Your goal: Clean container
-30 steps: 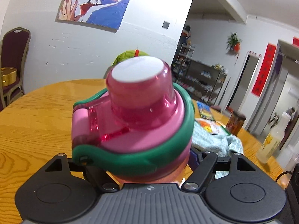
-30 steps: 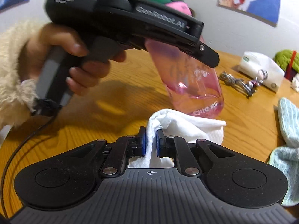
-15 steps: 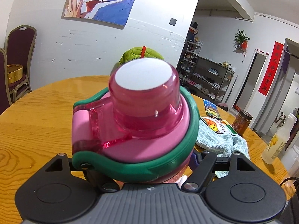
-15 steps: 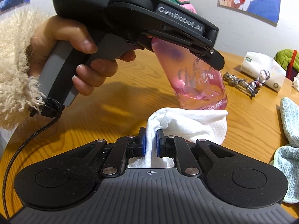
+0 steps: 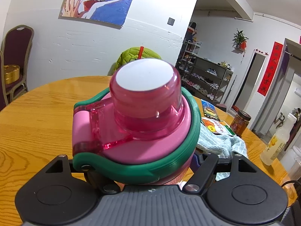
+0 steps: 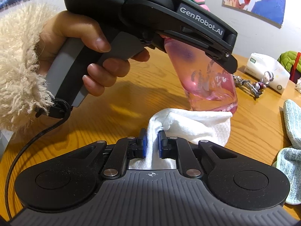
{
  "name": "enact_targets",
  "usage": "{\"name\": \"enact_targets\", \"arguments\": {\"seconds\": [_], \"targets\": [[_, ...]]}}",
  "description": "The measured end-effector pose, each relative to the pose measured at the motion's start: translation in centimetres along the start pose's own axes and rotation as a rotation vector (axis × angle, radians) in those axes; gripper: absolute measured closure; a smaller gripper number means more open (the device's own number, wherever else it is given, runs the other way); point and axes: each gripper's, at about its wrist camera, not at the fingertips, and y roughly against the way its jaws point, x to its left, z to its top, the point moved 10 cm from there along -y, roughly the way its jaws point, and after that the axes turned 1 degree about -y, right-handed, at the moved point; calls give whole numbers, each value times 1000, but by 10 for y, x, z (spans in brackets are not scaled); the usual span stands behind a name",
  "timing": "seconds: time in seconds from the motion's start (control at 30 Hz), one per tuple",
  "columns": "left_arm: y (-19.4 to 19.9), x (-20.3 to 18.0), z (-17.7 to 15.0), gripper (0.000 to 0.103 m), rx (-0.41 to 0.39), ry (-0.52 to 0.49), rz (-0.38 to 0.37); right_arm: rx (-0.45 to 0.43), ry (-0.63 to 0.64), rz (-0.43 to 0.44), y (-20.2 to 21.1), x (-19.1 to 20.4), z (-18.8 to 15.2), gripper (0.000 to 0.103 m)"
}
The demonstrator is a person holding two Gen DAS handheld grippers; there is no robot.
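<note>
I see round wooden table [image 6: 120, 98] under everything. My left gripper [image 6: 207, 43], held in bare hand [image 6: 82, 56] with fleecy cuff, clamps pink water bottle [image 6: 210, 82] at upper body; bottle tilted above table, green-rimmed flip lid [image 5: 143, 120] toward camera. White cloth [image 6: 193, 126] sits under bottle base, touching it. My right gripper [image 6: 152, 146] pinches cloth fold, jaws easing apart slightly. Blue-green towel [image 6: 291, 141] lies at right.

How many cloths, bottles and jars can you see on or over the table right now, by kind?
Cloths: 2, the white cloth in the right tool and a light blue towel lying on the table.
Bottles: 2, the pink bottle in the left tool and a pale bottle at the table's edge.
Jars: 1, a dark-lidded jar.
Total: 5
</note>
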Motion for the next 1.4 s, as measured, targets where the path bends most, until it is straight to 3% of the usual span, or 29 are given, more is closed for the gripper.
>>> {"name": "enact_targets", "arguments": {"seconds": [0.23, 0.3, 0.43, 0.47, 0.7, 0.87, 0.97, 1.07, 1.17, 1.27, 1.4], "targets": [[-5, -10, -4, 29, 13, -1, -90, -41, -64, 147, -1, 5, 11, 90], [-7, -11, -6, 29, 18, 8, -115, -44, -118, 137, -3, -8, 11, 90], [-8, -10, -7, 29, 23, 15, -147, -39, -242, 14, -4, -57, 4, 90], [-8, -9, -8, 29, 20, 20, -152, -40, -280, 15, -4, -65, 4, 94], [-10, -7, -8, 30, 32, -1, -202, -5, -233, -95, 12, -67, -6, 93], [-9, -8, -6, 30, 75, -104, -228, -54, -336, -310, 51, -108, -15, 90], [-11, -21, -4, 30, 130, -231, -235, -143, -451, -341, 74, -134, -14, 90], [-14, -38, -4, 30, 183, -372, -252, -285, -571, -279, 95, -147, -7, 90], [-15, -58, -5, 32, 200, -481, -296, -425, -689, -141, 109, -151, 2, 90], [-21, -70, -10, 32, 175, -548, -305, -476, -704, -84, 118, -142, 3, 90], [-30, -72, -12, 32, 112, -498, -312, -468, -706, -86, 114, -135, 5, 89]]}}
